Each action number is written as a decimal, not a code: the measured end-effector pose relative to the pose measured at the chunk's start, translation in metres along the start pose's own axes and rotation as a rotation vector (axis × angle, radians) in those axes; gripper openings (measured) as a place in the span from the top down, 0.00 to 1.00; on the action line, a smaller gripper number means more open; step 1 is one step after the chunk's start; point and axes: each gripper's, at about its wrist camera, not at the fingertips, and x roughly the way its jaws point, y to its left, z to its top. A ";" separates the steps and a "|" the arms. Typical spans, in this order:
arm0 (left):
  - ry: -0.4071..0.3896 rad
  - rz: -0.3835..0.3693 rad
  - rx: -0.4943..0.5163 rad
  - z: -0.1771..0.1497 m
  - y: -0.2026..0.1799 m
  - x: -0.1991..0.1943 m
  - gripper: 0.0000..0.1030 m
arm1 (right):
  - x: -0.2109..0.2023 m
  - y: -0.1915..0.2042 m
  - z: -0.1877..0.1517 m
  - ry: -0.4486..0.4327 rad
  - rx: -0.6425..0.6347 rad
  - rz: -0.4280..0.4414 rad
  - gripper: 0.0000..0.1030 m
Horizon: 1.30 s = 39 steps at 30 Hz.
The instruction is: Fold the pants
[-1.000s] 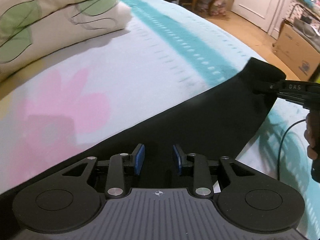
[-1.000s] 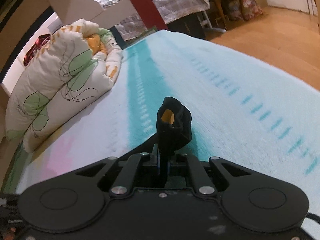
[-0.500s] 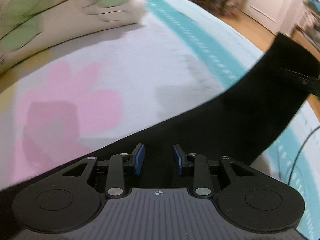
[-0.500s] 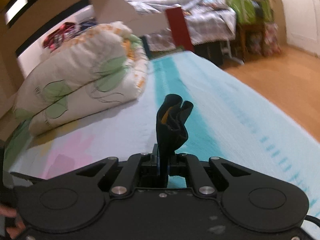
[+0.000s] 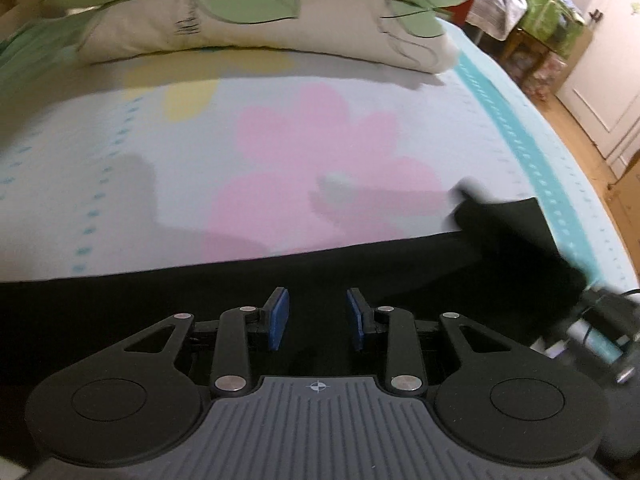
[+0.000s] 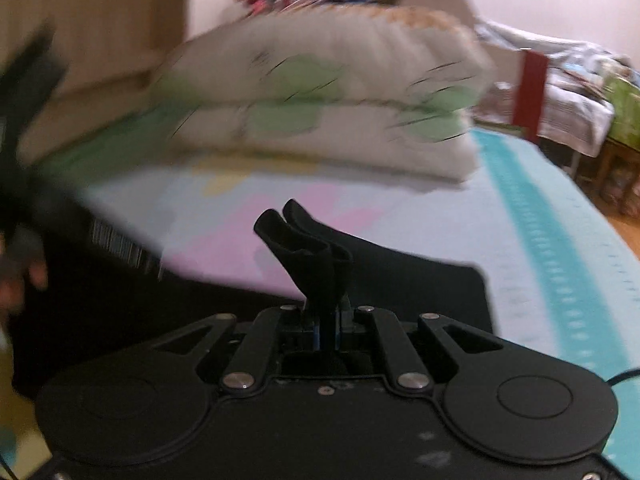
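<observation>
Black pants (image 5: 400, 272) lie across the flowered bedsheet (image 5: 320, 152), right under my left gripper (image 5: 318, 316). Its blue pads (image 5: 278, 318) stand apart, their inner faces bare, with only dark cloth showing behind the gap. My right gripper (image 6: 328, 330) is shut on a bunched end of the pants (image 6: 308, 256), which sticks up from the jaws. The rest of that leg (image 6: 420, 280) trails flat to the right. In the left wrist view this held end (image 5: 500, 220) hangs over the pink flower print, and the right gripper's body (image 5: 600, 320) is blurred at the right edge.
A folded quilt with green leaves (image 5: 240, 12) lies along the far side of the bed. The bed's right edge drops to a wooden floor (image 5: 592, 152) with a white door (image 5: 608, 60) and cluttered furniture. A person's hand (image 6: 28, 276) shows blurred at the left.
Both grippers have swept leftward across the bed and rolled, so both views now face the quilt. The right gripper carried the pants' end from the teal stripe over to the pink flower.
</observation>
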 end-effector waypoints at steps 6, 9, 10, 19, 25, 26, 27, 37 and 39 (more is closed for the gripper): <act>-0.001 0.003 -0.035 -0.007 0.022 -0.004 0.70 | 0.020 0.054 -0.023 0.052 -0.120 0.025 0.92; -0.002 -0.011 -0.044 -0.005 0.024 -0.003 0.70 | 0.024 0.065 -0.028 0.063 -0.138 0.021 0.92; -0.005 -0.014 -0.041 -0.006 0.025 -0.003 0.70 | 0.026 0.066 -0.028 0.066 -0.145 0.014 0.89; -0.054 -0.047 -0.026 0.003 0.014 -0.016 0.70 | 0.019 0.071 -0.030 0.066 -0.201 0.097 0.59; -0.065 -0.093 0.034 0.007 -0.016 -0.016 0.70 | -0.018 0.055 -0.036 0.034 -0.186 0.202 0.58; -0.054 -0.101 0.048 0.006 -0.022 -0.012 0.70 | -0.022 0.047 -0.036 0.035 -0.169 0.209 0.58; -0.035 -0.114 0.075 0.003 -0.030 -0.007 0.70 | -0.027 0.038 -0.038 0.039 -0.144 0.212 0.58; 0.079 -0.052 0.300 -0.042 -0.055 0.037 0.69 | -0.043 -0.048 -0.037 0.047 0.059 0.050 0.64; 0.084 -0.052 0.299 -0.040 -0.054 0.038 0.69 | -0.034 -0.058 -0.027 0.027 0.087 0.010 0.71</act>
